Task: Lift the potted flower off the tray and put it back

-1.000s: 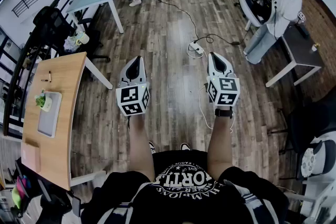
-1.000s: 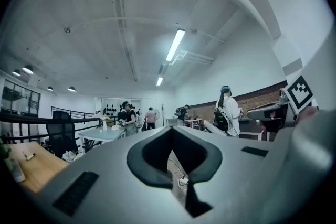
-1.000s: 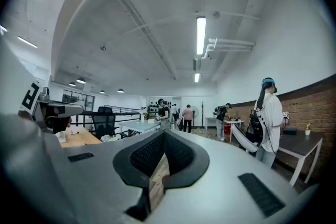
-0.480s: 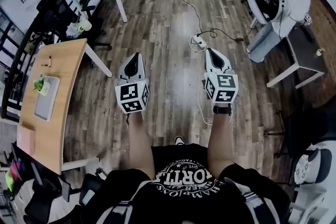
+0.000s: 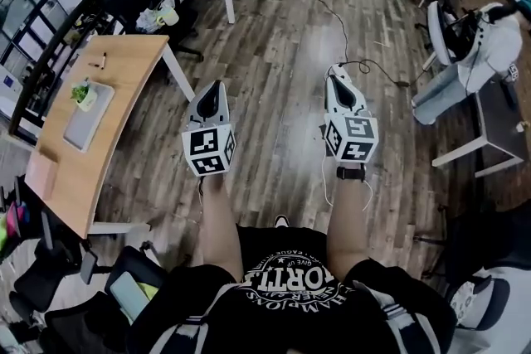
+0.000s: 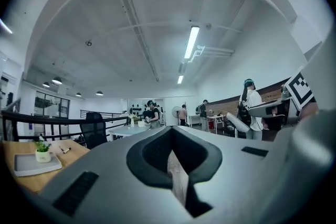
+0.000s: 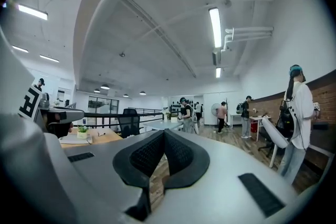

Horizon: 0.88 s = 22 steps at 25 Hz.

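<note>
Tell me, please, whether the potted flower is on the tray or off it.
On it: the flower stands upright at one end of the tray on the table.

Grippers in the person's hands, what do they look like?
Both the left gripper and the right gripper are pale grey, pointed shells with a dark teardrop hollow on top. Each carries a white cube printed with black square markers. The fingers have black ribbed pads. The person wears a black wristband and a black T-shirt with white lettering.
</note>
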Each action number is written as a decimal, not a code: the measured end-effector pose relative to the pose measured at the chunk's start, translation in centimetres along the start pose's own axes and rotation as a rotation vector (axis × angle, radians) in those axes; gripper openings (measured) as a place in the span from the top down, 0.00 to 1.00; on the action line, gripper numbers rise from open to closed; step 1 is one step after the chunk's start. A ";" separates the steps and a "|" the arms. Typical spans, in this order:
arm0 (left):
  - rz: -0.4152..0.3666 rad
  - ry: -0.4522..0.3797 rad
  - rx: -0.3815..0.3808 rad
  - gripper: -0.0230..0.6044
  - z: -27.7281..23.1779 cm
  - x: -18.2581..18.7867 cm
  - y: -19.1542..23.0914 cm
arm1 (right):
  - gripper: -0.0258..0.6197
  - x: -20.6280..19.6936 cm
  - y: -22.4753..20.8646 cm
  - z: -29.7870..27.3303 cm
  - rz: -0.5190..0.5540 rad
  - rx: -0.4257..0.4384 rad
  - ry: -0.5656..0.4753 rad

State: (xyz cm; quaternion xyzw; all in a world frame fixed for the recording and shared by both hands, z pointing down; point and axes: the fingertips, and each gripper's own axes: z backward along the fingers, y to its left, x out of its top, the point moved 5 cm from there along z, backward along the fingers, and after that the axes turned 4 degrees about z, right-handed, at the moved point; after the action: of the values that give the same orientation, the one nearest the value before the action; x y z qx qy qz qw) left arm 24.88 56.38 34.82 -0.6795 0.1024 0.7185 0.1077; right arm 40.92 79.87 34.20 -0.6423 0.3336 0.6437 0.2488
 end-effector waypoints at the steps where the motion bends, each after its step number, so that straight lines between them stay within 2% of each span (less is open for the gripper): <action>1: 0.001 0.002 0.013 0.94 0.5 -0.1 0.7 | 0.93 0.0 0.7 -0.3 0.000 0.012 0.000; 10: 0.007 0.005 0.153 0.94 5.1 0.1 7.3 | 0.93 0.2 7.6 -4.3 -0.030 0.128 0.008; 16: 0.007 0.016 0.271 0.94 8.3 0.0 12.9 | 0.93 0.9 13.3 -6.9 -0.032 0.225 -0.012; 22: 0.009 0.026 0.348 0.94 10.4 0.0 17.2 | 0.93 1.6 17.8 -9.5 -0.043 0.299 -0.018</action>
State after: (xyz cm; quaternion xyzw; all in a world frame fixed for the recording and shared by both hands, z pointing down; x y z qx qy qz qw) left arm 9.91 42.96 35.45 -0.6594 0.2294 0.6816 0.2192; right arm 33.81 60.96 35.04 -0.5990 0.4097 0.5873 0.3583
